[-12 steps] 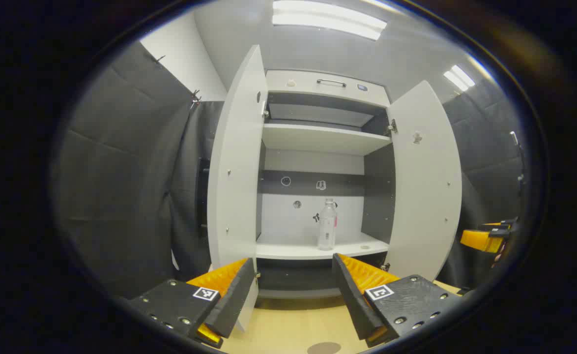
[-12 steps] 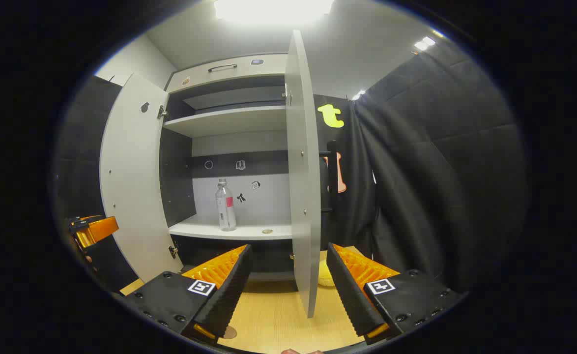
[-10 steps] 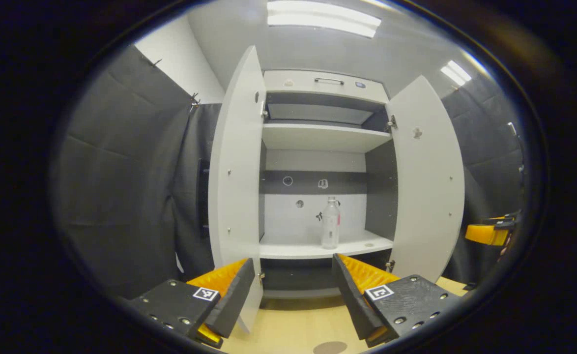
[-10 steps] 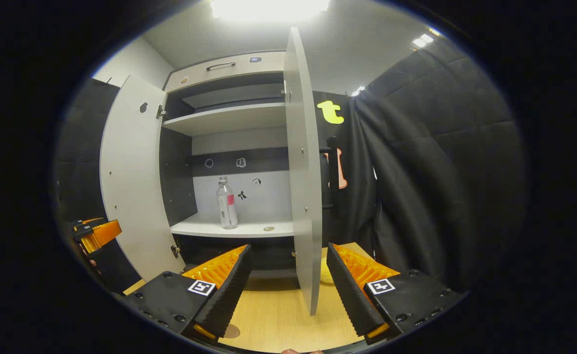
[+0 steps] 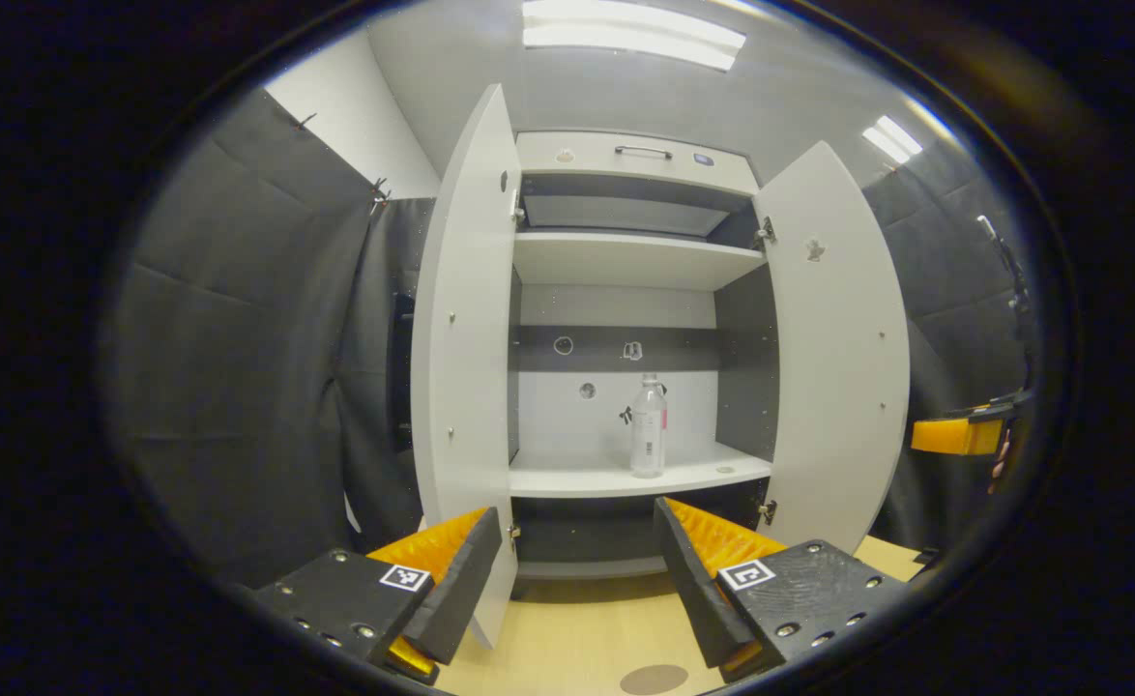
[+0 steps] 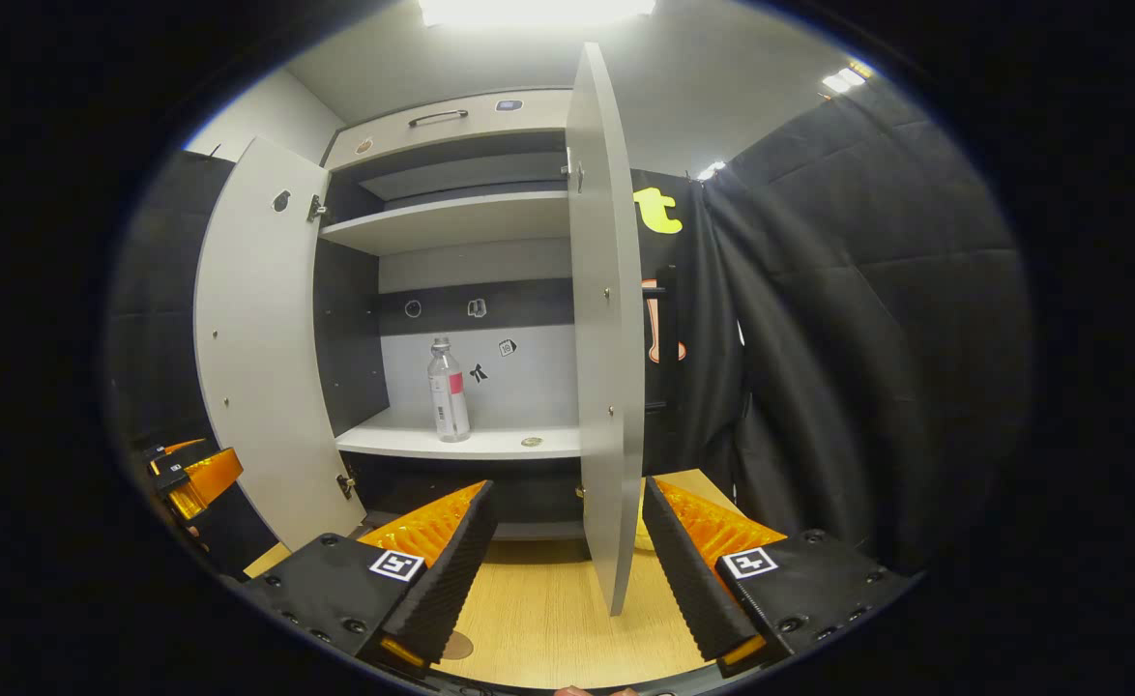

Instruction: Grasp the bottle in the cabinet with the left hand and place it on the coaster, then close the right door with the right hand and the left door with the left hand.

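A clear plastic bottle (image 5: 648, 427) with a pink-and-white label stands upright on the lower shelf of a white cabinet, whose two doors both stand open. My left gripper (image 5: 577, 570) is open and well short of the shelf, with the bottle above and between its fingers. A round brown coaster (image 5: 654, 679) lies on the wooden table just below it. In the right gripper view the bottle (image 6: 448, 391) stands left of the right door's edge (image 6: 606, 338). My right gripper (image 6: 567, 570) is open with nothing in it, and that door's edge lies between its fingers, farther off. The coaster (image 6: 456, 646) peeks out beside its left finger.
The left door (image 5: 461, 338) and right door (image 5: 838, 348) swing out over the wooden table (image 5: 577, 638). A small round disc (image 6: 531, 442) lies on the shelf. Something yellow (image 6: 639, 536) sits behind the right door. Black padded walls close in both sides. The other gripper (image 5: 959, 435) hangs at the right.
Both views have shifted a little, so the cabinet and bottle sit slightly higher and nearer. Both grippers have stayed open and the bottle has not moved.
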A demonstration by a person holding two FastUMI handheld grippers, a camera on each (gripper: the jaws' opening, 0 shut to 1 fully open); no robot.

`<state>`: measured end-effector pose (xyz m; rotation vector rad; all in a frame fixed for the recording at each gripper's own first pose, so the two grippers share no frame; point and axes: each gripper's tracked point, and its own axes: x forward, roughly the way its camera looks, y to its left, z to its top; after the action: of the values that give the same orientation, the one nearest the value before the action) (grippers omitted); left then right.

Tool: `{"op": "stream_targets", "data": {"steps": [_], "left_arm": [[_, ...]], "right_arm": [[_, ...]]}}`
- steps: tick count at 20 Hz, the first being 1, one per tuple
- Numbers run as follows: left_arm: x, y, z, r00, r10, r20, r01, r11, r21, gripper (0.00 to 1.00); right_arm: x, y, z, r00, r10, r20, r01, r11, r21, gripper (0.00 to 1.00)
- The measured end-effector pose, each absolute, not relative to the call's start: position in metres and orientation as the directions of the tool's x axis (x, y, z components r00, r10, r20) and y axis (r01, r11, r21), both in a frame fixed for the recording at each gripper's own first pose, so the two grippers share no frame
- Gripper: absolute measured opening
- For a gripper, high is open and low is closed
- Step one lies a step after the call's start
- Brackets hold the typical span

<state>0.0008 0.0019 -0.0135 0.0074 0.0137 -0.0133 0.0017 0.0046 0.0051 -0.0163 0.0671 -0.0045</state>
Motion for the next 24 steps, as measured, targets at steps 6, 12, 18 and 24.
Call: {"op": "stream_targets", "data": {"steps": [6, 12, 18, 24], "left_arm": [[0.013, -0.016, -0.016, 0.998, -0.065, -0.019, 0.065, 0.998, -0.018, 0.92], [0.073, -0.061, -0.016, 0.991, -0.129, -0.047, 0.127, 0.991, -0.035, 0.92], [0.149, -0.083, 0.002, 0.990, -0.135, -0.035, 0.134, 0.991, -0.027, 0.92], [0.235, -0.097, 0.010, 0.991, -0.129, -0.036, 0.130, 0.991, 0.016, 0.92]], "right_arm": [[-0.005, -0.027, 0.020, 0.997, -0.062, -0.035, 0.061, 0.997, -0.037, 0.96], [-0.007, -0.081, 0.001, 0.985, -0.157, -0.067, 0.157, 0.988, -0.009, 0.96], [0.022, -0.132, 0.007, 0.969, -0.245, -0.042, 0.247, 0.968, 0.049, 0.96], [0.051, -0.171, 0.013, 0.947, -0.322, -0.017, 0.323, 0.945, 0.059, 0.92]]}}
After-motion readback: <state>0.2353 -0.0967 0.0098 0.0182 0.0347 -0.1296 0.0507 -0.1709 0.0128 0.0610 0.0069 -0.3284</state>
